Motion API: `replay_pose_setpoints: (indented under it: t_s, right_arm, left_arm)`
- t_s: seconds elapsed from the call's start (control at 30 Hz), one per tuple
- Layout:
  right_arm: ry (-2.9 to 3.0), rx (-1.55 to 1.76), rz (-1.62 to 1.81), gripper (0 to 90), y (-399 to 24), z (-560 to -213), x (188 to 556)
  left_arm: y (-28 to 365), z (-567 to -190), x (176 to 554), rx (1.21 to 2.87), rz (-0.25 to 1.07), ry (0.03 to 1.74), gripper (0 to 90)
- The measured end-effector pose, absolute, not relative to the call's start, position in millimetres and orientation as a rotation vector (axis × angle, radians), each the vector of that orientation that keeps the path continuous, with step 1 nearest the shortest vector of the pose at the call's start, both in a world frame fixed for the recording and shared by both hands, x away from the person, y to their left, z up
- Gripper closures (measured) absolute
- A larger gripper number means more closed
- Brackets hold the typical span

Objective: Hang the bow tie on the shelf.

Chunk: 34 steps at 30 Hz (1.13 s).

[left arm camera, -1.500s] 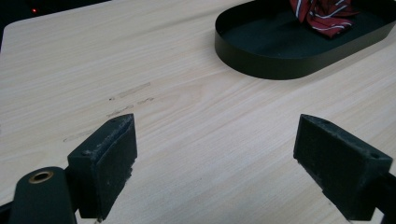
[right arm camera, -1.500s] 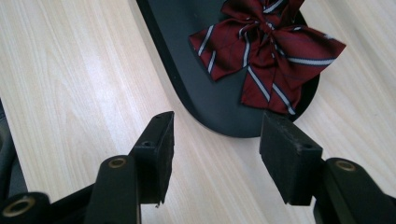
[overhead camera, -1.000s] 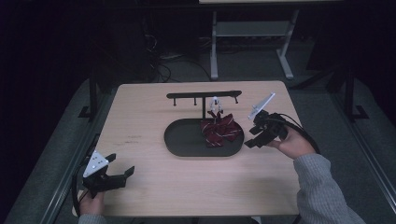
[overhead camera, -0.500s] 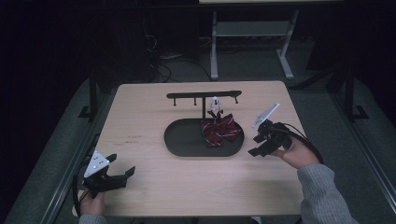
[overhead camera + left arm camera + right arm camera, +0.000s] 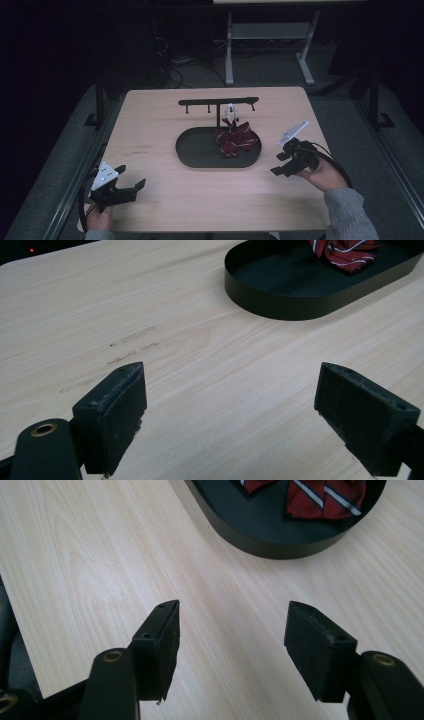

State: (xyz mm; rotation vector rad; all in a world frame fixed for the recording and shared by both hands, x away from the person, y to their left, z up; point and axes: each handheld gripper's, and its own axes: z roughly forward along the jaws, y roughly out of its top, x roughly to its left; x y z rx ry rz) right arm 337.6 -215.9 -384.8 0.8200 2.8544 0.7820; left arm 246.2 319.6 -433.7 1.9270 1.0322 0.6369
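A dark red striped bow tie [image 5: 234,141] hangs from a black rack [image 5: 218,103] by its white clip and rests in the right end of a black oval tray [image 5: 196,152]. The bow tie [image 5: 345,250] and the tray [image 5: 280,302] lie far ahead of my left gripper [image 5: 230,407], which is open over bare wood. In the high view my left gripper [image 5: 129,186] is at the table's front left corner. My right gripper [image 5: 280,164] is open and empty, just right of the tray. The right gripper [image 5: 232,642] faces the tray's rim [image 5: 260,545] and the bow tie [image 5: 325,500].
The wooden table [image 5: 165,200] has faint scuff marks [image 5: 132,342] left of the tray. A white-legged desk frame [image 5: 265,35] stands on the dark floor behind. A metal rail [image 5: 70,195] runs along the table's left side.
My right gripper has drawn back from the bow tie and the tray, toward the table's right front, and stayed open. The left gripper has not moved.
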Motion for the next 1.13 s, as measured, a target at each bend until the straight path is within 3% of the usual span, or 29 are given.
replay_pose_setpoints:
  t_s: [1.13]
  right_arm:
    - [2.767,0.931,0.879,36.7,-241,-422,286]
  left_arm:
    - [314,-437,248,1.953,0.629,1.01,13.1]
